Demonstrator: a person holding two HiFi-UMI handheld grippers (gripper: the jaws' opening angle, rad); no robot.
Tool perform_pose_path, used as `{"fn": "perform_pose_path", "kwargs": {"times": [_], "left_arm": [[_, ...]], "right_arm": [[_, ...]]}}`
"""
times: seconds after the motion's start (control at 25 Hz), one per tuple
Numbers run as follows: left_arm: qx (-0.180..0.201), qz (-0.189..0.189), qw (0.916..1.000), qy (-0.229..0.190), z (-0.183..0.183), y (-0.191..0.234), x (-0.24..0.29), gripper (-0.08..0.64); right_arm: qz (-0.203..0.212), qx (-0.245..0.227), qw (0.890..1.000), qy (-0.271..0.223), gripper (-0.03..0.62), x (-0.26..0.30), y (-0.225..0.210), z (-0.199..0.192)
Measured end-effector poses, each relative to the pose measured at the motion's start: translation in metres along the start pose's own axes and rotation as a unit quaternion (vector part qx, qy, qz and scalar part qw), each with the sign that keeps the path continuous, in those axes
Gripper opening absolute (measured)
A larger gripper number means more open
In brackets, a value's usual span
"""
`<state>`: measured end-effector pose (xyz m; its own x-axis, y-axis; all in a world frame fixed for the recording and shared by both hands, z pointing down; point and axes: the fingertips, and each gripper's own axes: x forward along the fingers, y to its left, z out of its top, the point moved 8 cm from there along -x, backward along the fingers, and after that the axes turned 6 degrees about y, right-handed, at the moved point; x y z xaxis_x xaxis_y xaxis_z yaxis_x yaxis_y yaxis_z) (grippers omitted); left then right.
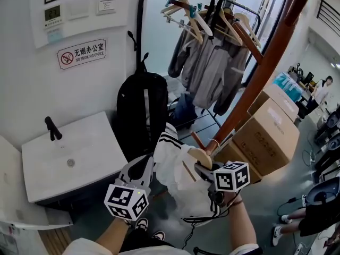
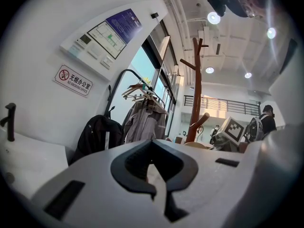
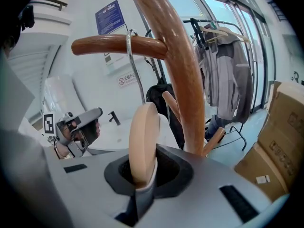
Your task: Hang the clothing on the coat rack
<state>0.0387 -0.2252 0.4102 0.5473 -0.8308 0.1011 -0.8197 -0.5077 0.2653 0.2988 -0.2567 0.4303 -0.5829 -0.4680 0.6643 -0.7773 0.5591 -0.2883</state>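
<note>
A white garment with black stripes (image 1: 172, 163) hangs on a wooden hanger (image 1: 200, 156) low in the head view. My right gripper (image 1: 206, 171) is shut on the hanger's rounded wooden end (image 3: 142, 141), with a fold of white cloth pinched alongside it. The hanger's metal hook (image 3: 128, 61) rises across a side peg (image 3: 114, 45) of the brown wooden coat rack (image 3: 178, 65). My left gripper (image 1: 142, 169) is at the garment's left shoulder, its jaws closed with pale cloth showing between them (image 2: 153, 172). The rack's pole (image 1: 260, 73) slants up to the right.
A black clothes rail with grey jackets (image 1: 212, 62) on hangers stands behind. A black backpack (image 1: 141, 110) leans by a white sink counter (image 1: 69, 153) with a black tap (image 1: 52, 127). Cardboard boxes (image 1: 271, 132) sit to the right. A person (image 1: 320, 93) stands far right.
</note>
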Motion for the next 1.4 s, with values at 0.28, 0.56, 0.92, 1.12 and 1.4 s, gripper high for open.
{"fn": "perform_pose_path", "kwargs": {"times": [0.28,0.56,0.92,1.12,1.4], "left_arm": [[0.003,-0.004,0.9999,0.01,-0.006,0.0,0.003,0.008],[0.006,-0.005,0.9998,0.016,-0.01,0.003,0.005,0.008],[0.009,-0.01,0.9996,0.024,-0.013,-0.002,0.009,0.008],[0.012,-0.011,0.9995,0.026,-0.013,-0.006,0.008,0.008],[0.016,-0.015,0.9995,0.024,-0.011,-0.015,0.007,0.008]], "right_arm": [[-0.015,0.003,1.0,-0.003,0.035,0.0,-0.007,-0.002],[-0.047,-0.012,0.999,-0.005,0.037,0.0,-0.013,-0.006],[-0.076,-0.031,0.996,-0.023,0.039,0.001,-0.018,-0.007],[-0.078,-0.032,0.996,-0.044,0.085,-0.004,-0.019,-0.006],[-0.098,-0.041,0.993,-0.053,0.114,-0.012,-0.02,-0.005]]}}
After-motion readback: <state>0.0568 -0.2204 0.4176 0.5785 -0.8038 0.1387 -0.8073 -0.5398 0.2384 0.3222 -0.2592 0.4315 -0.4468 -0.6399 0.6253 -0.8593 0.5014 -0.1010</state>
